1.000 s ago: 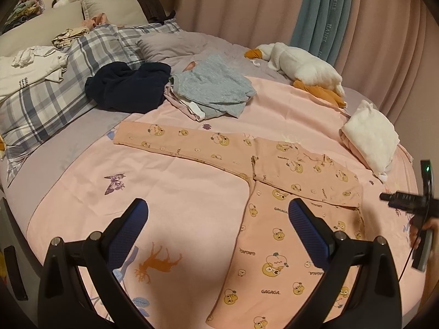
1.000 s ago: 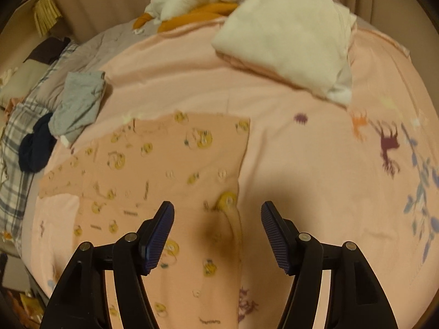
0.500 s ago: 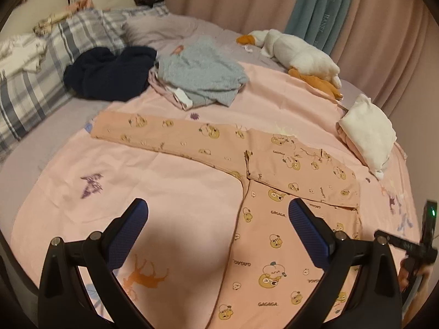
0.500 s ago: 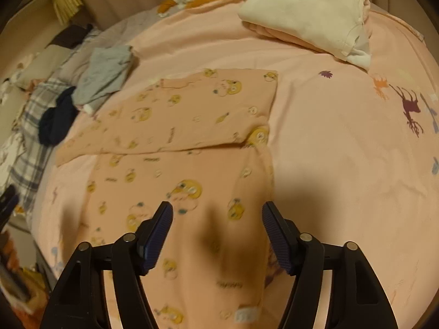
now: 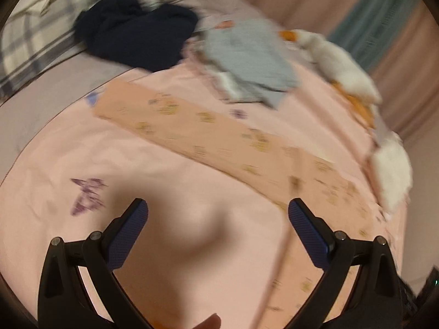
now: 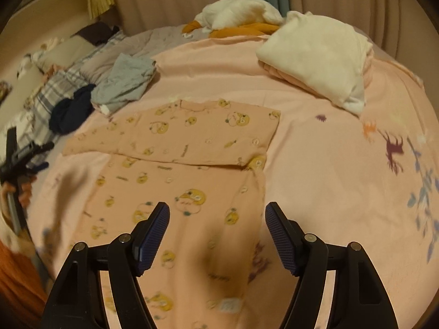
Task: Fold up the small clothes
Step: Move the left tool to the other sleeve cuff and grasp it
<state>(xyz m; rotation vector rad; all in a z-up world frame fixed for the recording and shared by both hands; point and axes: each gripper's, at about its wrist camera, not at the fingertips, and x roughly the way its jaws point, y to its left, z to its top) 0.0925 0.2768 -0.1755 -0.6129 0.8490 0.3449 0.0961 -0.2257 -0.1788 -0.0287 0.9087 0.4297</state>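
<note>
- Your left gripper (image 5: pixel 218 216) has swung down and left since a second ago, now low over bare sheet, and its view is smeared with motion; your right gripper (image 6: pixel 216 220) has pulled back, so more of the garment shows ahead of it.
- Both sets of jaws stand wide apart, blue pads empty, nothing between them.
- Under your right fingers lies the peach cotton baby romper with yellow cartoon prints (image 6: pixel 192 170), spread flat on the pink printed bedsheet (image 6: pixel 329 164), one sleeve folded across its chest.
- From your left view, that romper's other long sleeve (image 5: pixel 192 126) stretches out straight ahead of the pads, apart from them.
- A purple butterfly print (image 5: pixel 87 194) sits just left of your left pad.
- Further out: a folded grey-blue garment (image 6: pixel 123 82) beside a crumpled navy one (image 6: pixel 71 109), both near the plaid pillow (image 6: pixel 52 90).
- Far right, a folded cream-white blanket (image 6: pixel 315 63) rests near the sheet's edge, a white-and-orange plush goose (image 6: pixel 238 13) behind it.
</note>
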